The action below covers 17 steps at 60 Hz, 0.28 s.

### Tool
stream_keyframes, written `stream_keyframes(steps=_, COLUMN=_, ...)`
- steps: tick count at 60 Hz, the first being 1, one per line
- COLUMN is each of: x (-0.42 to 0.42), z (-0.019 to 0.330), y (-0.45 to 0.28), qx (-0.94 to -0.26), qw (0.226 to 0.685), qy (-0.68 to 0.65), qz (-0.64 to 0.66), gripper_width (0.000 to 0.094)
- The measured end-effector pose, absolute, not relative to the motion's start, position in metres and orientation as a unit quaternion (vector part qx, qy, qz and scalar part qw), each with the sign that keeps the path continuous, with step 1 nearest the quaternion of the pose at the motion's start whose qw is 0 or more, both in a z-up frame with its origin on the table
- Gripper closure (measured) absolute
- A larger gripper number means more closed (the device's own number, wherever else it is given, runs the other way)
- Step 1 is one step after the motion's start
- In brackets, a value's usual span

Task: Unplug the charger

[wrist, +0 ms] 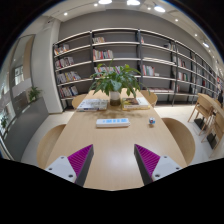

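A white power strip (pixel 112 122) lies flat on the light wooden table (pixel 110 150), well beyond my fingers and in front of a potted plant. Whether a charger is plugged into it is too small to tell. My gripper (pixel 112 162) is open and empty above the near part of the table, its two magenta pads (pixel 80 160) wide apart with only bare tabletop between them.
A green potted plant (pixel 117 82) stands at the table's far end beside a white object (pixel 94 103). Wooden chairs (pixel 205 112) stand at the right, another chair (pixel 48 140) at the left. Bookshelves (pixel 115 58) line the back wall.
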<state>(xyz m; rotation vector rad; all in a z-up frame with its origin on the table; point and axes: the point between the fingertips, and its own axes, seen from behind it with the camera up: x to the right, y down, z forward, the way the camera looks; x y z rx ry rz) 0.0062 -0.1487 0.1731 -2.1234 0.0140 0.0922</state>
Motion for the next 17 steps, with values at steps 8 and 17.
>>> stream_keyframes(steps=8, x=0.009, z=0.175, y=-0.158, qx=-0.872, qw=0.488, qy=0.004, qz=0.035, gripper_width=0.0121)
stream_keyframes(steps=17, x=0.006, z=0.176, y=-0.163, qx=-0.872, qw=0.488, qy=0.004, qz=0.037, gripper_width=0.0122)
